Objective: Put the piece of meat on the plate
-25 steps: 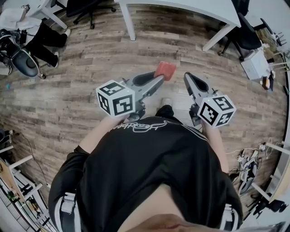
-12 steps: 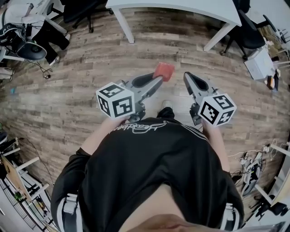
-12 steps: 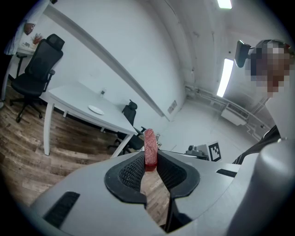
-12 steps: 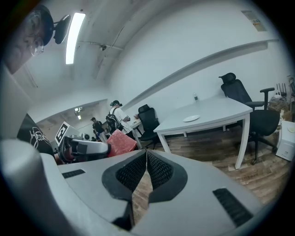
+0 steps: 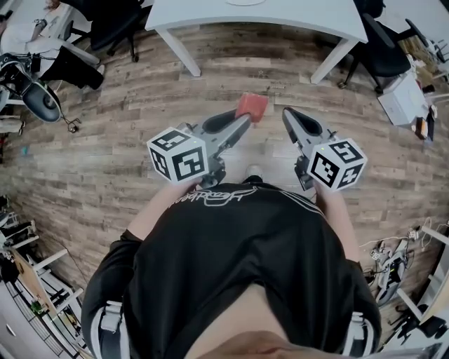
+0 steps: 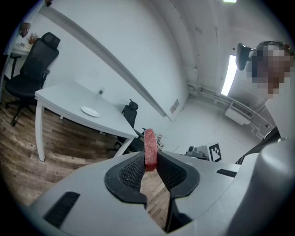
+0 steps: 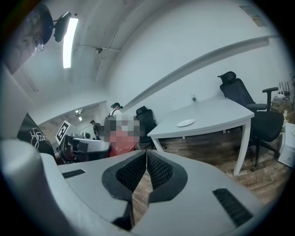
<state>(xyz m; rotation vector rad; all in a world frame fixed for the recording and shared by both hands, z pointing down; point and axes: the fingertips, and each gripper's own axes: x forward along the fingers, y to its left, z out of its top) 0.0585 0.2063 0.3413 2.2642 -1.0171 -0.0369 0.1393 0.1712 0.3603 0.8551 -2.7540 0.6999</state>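
My left gripper is shut on a red slab of meat, which stands on edge between the black ribbed pads and sticks out past the tips. My right gripper is shut with nothing between its jaws. Both are held at waist height over the wooden floor, side by side. A small white plate lies on the white table ahead, well beyond both grippers. In the head view only the plate's edge shows at the top.
Black office chairs stand by the table: one at its left end, one at its right. A headset and cables lie on the floor at left. Boxes and stands crowd the right side. Table legs stand ahead.
The person has walked forward with both grippers: the white table has come nearer in the head view. The meat stays clamped in the left gripper; both jaws are unchanged.
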